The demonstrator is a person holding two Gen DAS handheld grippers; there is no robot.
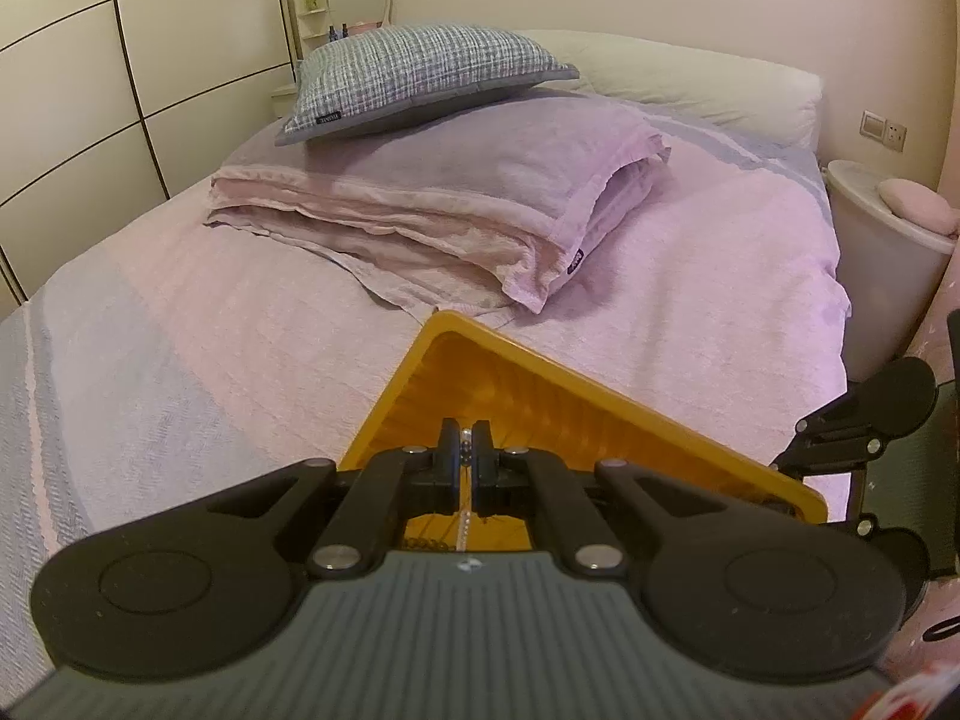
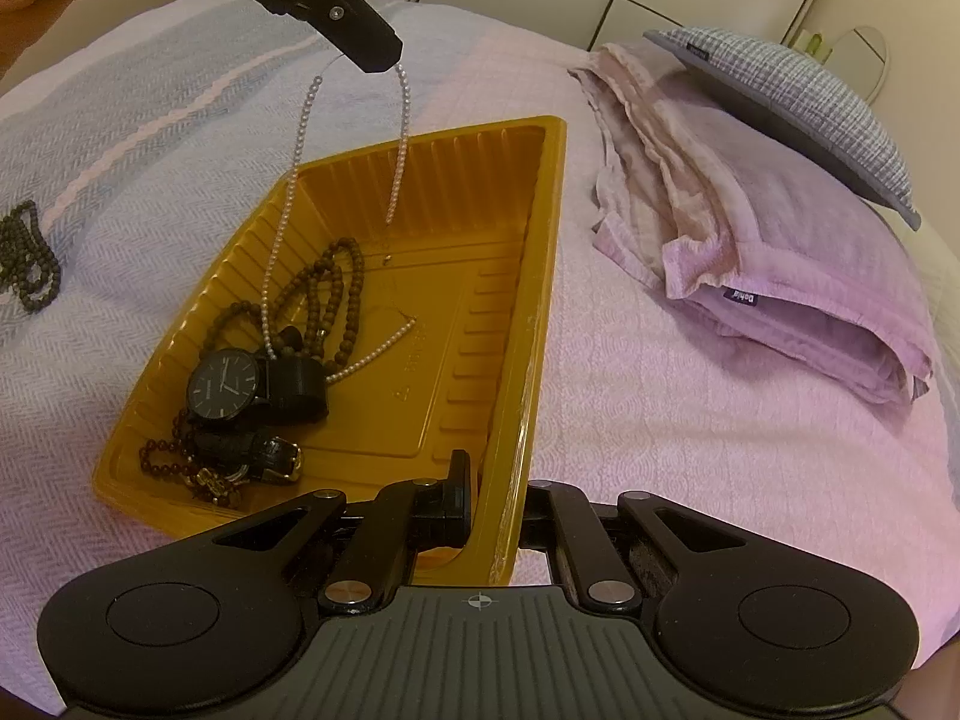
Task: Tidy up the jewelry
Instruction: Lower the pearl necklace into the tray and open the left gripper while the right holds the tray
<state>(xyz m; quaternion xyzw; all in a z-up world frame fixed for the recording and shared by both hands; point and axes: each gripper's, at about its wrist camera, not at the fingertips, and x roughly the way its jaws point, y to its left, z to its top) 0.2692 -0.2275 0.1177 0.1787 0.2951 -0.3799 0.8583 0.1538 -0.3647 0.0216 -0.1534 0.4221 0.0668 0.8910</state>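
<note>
A yellow plastic tray (image 2: 516,276) lies on the bed; it also shows in the left wrist view (image 1: 600,396). In it lie a black watch (image 2: 228,387), a brown bead necklace (image 2: 336,294) and a dark red bead string (image 2: 165,456). My left gripper (image 1: 466,450) is shut on a pearl necklace (image 2: 399,138) and holds it above the tray, its lower end lying inside. It shows from the side in the right wrist view (image 2: 378,57). My right gripper (image 2: 495,492) is shut on the tray's near right rim. Another dark bead necklace (image 2: 30,258) lies on the bedspread left of the tray.
A folded pink blanket (image 2: 750,228) and a checked grey pillow (image 2: 798,96) lie on the bed beyond the tray. A white nightstand (image 1: 882,252) stands to the bed's right. Wardrobe doors (image 1: 90,60) line the left wall.
</note>
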